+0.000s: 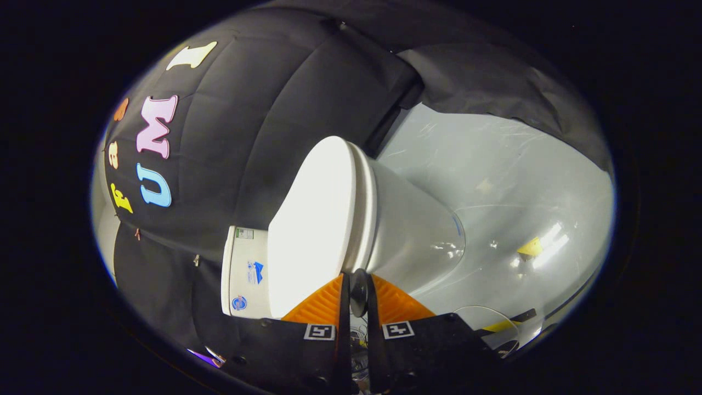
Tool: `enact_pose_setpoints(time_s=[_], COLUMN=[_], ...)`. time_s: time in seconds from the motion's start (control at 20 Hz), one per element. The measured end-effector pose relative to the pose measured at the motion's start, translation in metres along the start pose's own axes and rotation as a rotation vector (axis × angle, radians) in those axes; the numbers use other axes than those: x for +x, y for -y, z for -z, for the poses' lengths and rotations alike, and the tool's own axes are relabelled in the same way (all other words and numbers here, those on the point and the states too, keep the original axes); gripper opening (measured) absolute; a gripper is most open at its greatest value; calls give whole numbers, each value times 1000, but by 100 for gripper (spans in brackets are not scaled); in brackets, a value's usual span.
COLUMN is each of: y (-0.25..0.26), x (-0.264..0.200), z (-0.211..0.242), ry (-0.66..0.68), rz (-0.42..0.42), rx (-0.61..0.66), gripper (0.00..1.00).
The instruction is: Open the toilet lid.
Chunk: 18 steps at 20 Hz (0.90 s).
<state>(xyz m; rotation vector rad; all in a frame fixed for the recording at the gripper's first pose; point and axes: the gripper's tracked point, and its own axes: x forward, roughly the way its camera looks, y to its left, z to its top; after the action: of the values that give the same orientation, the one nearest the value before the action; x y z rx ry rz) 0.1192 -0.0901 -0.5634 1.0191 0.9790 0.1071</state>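
Just ahead of your tongs (359, 285) — the toilet lid (315, 230), down on the bowl (417, 230).
The fingers sit nearly pressed together at the lid's rim — pinching nothing.

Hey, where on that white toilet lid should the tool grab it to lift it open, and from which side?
Best bet: the thin rim of the white toilet lid at the end away from the white tank, just ahead of the tool, whose fingers stand almost closed. The lid looks shut flat on the seat, and its edge overhangs slightly, so come in edge-on from the side.

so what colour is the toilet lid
White, plain and glossy; the toilet lid shows best in the gripper view.
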Motion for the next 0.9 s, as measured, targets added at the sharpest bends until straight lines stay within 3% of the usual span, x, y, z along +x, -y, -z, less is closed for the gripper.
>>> enact_pose_setpoints(time_s=[0.35, 0.9], y=[-19, -93], x=[-11, -41], z=[-3, -9], ry=[57, 131], rz=[99, 207], rx=[-22, -243], gripper=[17, 17])
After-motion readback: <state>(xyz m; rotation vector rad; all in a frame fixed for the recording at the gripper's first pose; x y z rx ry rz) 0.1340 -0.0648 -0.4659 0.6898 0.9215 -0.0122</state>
